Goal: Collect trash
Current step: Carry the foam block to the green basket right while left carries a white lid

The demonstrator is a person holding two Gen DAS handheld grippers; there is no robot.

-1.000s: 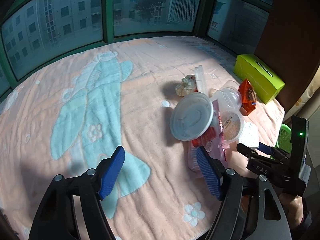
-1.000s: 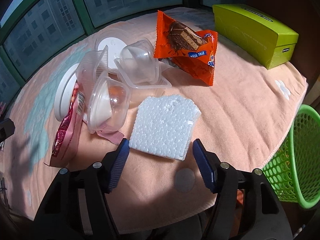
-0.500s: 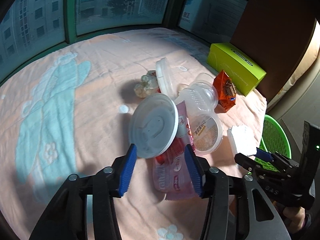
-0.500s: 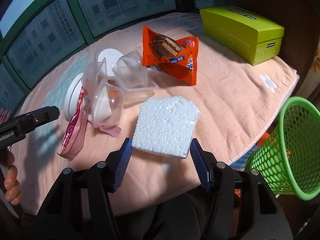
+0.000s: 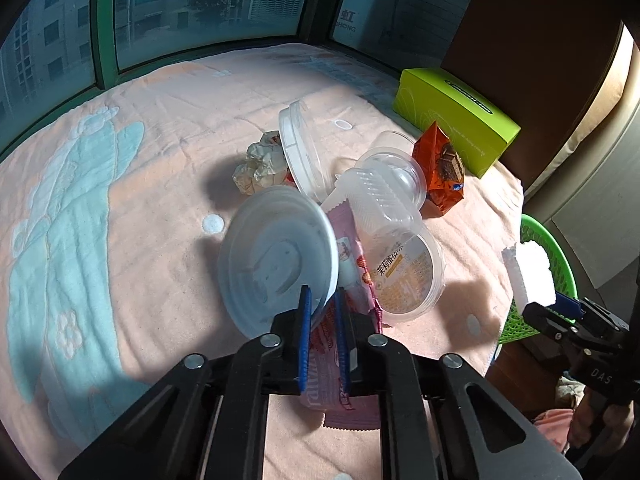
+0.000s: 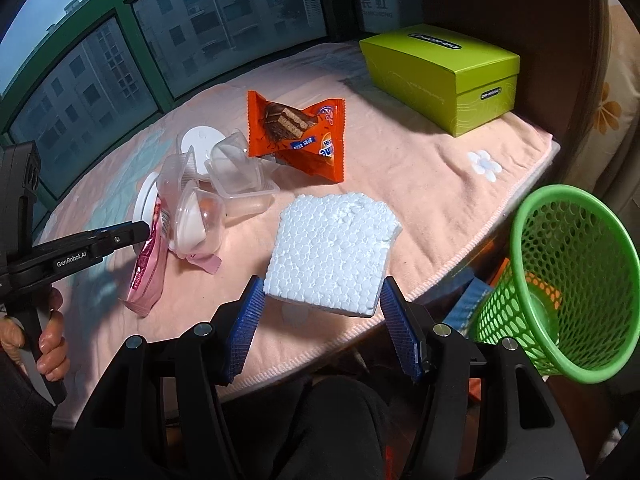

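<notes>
Left gripper [image 5: 322,300] is pinched nearly closed on the near rim of the white lid [image 5: 276,260]. The lid stands tilted, leaning on the pile. The pink wrapper [image 5: 344,344] lies right under and behind the jaws; can't tell if it's caught in the pinch too.

Right gripper [image 6: 322,308] has its jaws at mid width, clamped on the foam block [image 6: 332,252], one pad on each side of its near edge. The block is clear of the cloth [image 6: 420,184], at the table's near edge. The green basket [image 6: 560,280] sits just to its right, below table level and tipped toward the camera, with some orange and blue bits visible through the mesh. From the left wrist the foam shows in front of the basket rim.

Rest of the trash is bunched mid-table:
- clear cup [image 5: 408,276] on its side with a printed seal, touching the pink wrapper
- clear tub [image 6: 238,172] and another clear lid [image 5: 298,152] behind it
- crumpled paper [image 5: 262,164] at the far left of the pile
- orange snack pack [image 6: 298,136] just beyond the tub

The lime box [image 6: 440,68] sits at the far right corner, apart from the pile.

A hand [image 6: 44,340] grips the left tool's handle at the left of the right-wrist view.
</notes>
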